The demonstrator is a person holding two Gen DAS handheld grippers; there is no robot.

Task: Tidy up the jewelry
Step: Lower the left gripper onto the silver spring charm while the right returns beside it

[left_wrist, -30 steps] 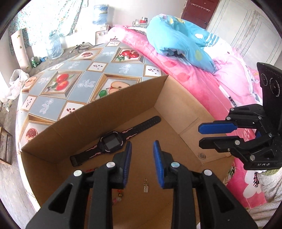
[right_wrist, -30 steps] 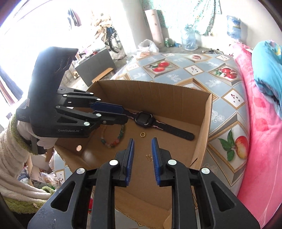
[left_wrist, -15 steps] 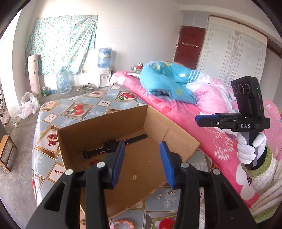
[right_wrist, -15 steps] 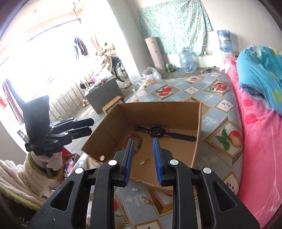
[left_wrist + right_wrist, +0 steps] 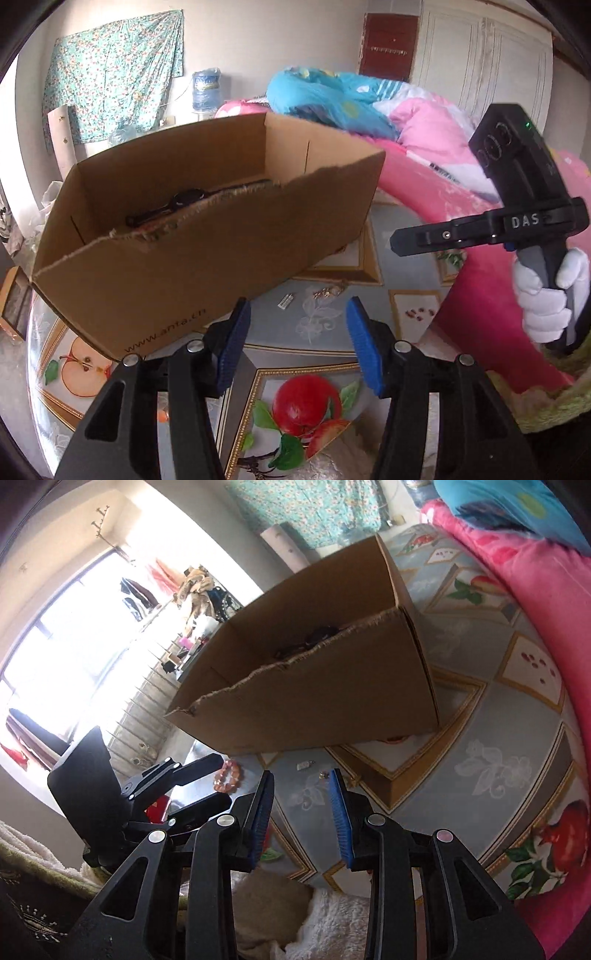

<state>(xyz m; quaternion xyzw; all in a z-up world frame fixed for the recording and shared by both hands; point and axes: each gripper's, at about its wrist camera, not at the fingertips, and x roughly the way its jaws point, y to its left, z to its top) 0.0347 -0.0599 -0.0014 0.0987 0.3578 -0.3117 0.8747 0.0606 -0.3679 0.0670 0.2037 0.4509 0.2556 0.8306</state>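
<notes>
Left tool (image 5: 297,343) empty, jaws apart and just been opening, nothing between them; directly ahead of its tips on the patterned surface (image 5: 413,306) lie a small silver charm (image 5: 287,301) and, just right of that, a little gold chain piece (image 5: 328,292), both outside the box. Right tool (image 5: 301,810) also empty, jaws a smaller way apart, also just been opening; same charm (image 5: 304,765) sits just ahead of its left finger, a tiny piece (image 5: 325,774) close by the right fingertip. Left of the right tool, between it and the left tool's fingers, a pink bead bracelet (image 5: 228,776) lies loose on the surface. Beyond both tools stands the cardboard box (image 5: 221,236) with torn near edge; black watch (image 5: 184,199) already inside, near the far wall. Judgement: part done, watch stowed; charm, chain piece and bracelet left to pick and drop in. Bed (image 5: 424,122) behind box.
</notes>
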